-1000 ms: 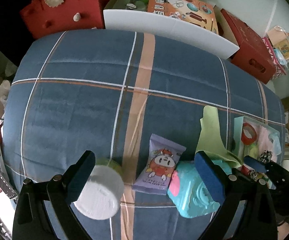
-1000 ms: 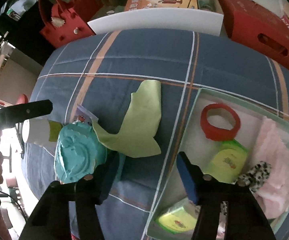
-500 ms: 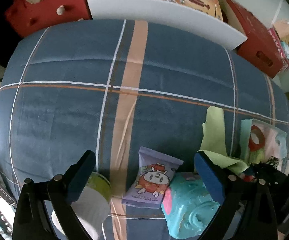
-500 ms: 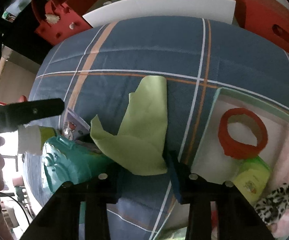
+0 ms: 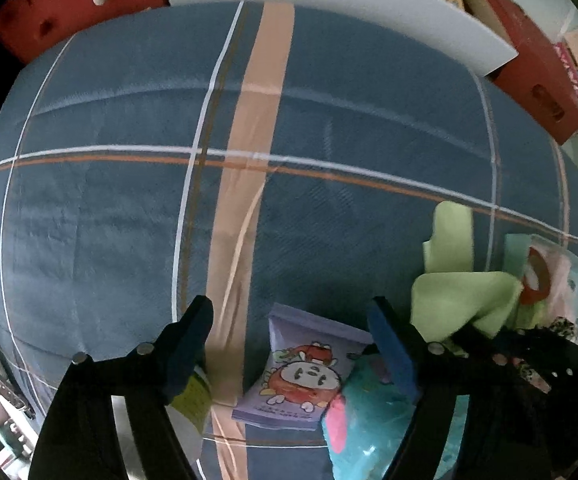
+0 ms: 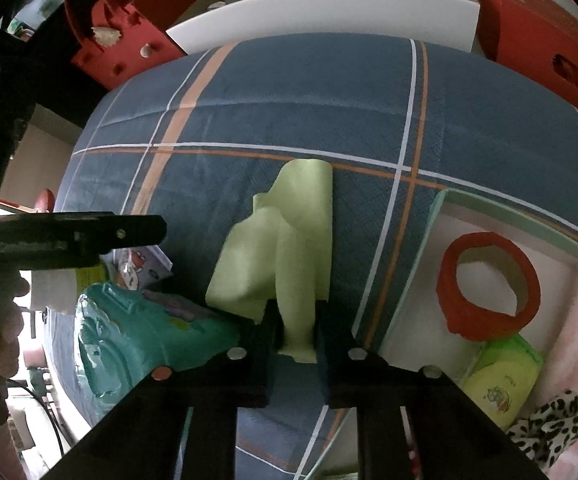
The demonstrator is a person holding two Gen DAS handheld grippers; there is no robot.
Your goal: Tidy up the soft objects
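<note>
The right gripper (image 6: 297, 340) pinches the near corner of the green cloth (image 6: 285, 240), draped on the plaid bedcover (image 6: 329, 100) beside the bin (image 6: 437, 216). Lift high before swinging over the bin's left wall. The left gripper (image 5: 289, 344) hangs open above the snack packet (image 5: 305, 376).

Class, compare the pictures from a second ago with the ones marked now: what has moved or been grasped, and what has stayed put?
The right claw moved from the tray edge to the green cloth, shut on its near corner and bunched it upward. The left claw stayed open and drew back from the white cup. The snack packet, teal pouch and tray contents stayed put.
</note>
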